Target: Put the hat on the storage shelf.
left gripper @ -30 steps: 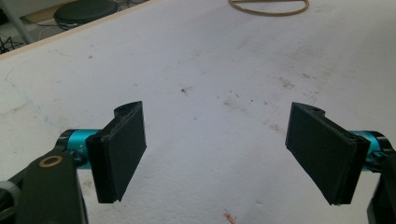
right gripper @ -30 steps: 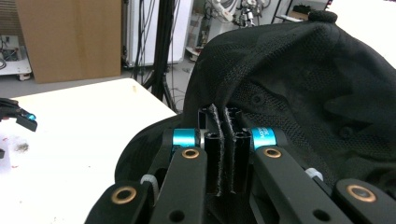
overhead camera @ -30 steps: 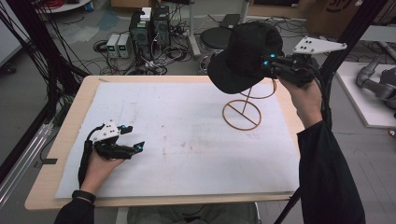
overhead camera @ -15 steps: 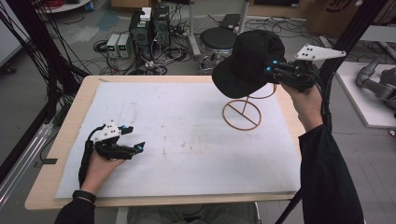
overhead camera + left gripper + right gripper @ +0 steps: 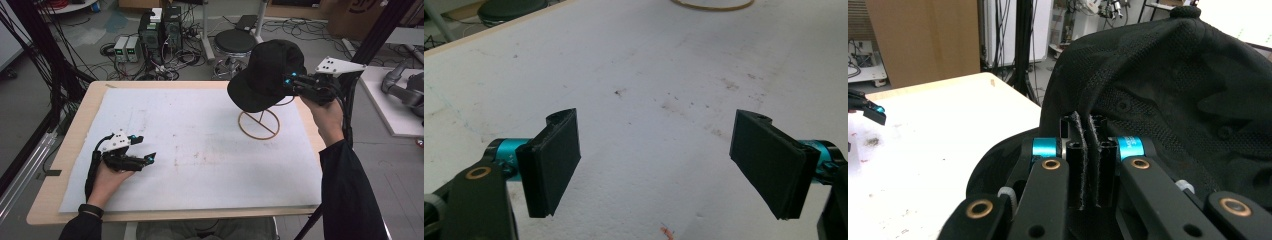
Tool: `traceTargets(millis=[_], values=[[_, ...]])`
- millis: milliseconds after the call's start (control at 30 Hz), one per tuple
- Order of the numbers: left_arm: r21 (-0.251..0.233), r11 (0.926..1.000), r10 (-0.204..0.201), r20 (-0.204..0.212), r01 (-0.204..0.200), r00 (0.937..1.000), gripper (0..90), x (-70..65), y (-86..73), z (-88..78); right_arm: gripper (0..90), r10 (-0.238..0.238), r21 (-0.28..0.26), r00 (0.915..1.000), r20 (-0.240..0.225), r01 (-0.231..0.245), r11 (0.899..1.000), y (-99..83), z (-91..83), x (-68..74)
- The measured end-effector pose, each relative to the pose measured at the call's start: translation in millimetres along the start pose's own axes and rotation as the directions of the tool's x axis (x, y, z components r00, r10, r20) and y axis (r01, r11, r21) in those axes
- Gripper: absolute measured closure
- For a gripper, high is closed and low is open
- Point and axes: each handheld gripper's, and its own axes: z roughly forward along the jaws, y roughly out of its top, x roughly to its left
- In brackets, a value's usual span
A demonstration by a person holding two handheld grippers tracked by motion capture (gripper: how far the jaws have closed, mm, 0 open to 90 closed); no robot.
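Cap (image 5: 265, 75) held above wire stand (image 5: 258, 123), far right of table (image 5: 65, 150). Left gripper (image 5: 142, 150) idle on white mat (image 5: 200, 150), jaws spread, empty. Right gripper (image 5: 1087, 165) pinching cap fabric. Advise: keep pinch firm, centre crown over stand, lower squarely.

Beyond the table (image 5: 60, 165) with its stained white cover (image 5: 190, 145), the floor holds a round black stool (image 5: 235, 42), tangled cables (image 5: 175, 60), what look like 2 small grey boxes (image 5: 126, 49), and a cardboard box (image 5: 923, 35).
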Motion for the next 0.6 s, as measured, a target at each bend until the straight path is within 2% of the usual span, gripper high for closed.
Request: traceTargets(millis=[233,333,467,600], values=[[0.005,1.0,0.002,0.001,-0.002,1.0,20.0,0.0,-0.5,1.3,87.8,-0.006,0.004,1.0,0.007,0.006,1.0,-8.6,-3.6,1.8],[0.009,1.0,0.002,0.005,-0.002,1.0,20.0,-0.6,-0.6,1.7,87.6,0.009,0.008,1.0,0.001,-0.009,1.0,-14.6,-5.0,3.7],[0.005,1.0,0.002,0.003,-0.002,1.0,20.0,-1.0,-0.4,1.6,86.2,0.028,0.007,0.9995,0.011,-0.028,1.0,-27.3,-6.9,4.6],[0.007,1.0,0.004,0.002,-0.004,1.0,20.0,-0.1,-0.5,1.8,85.2,0.036,-0.002,0.9992,0.019,-0.036,0.999,-32.5,-9.3,3.9]])
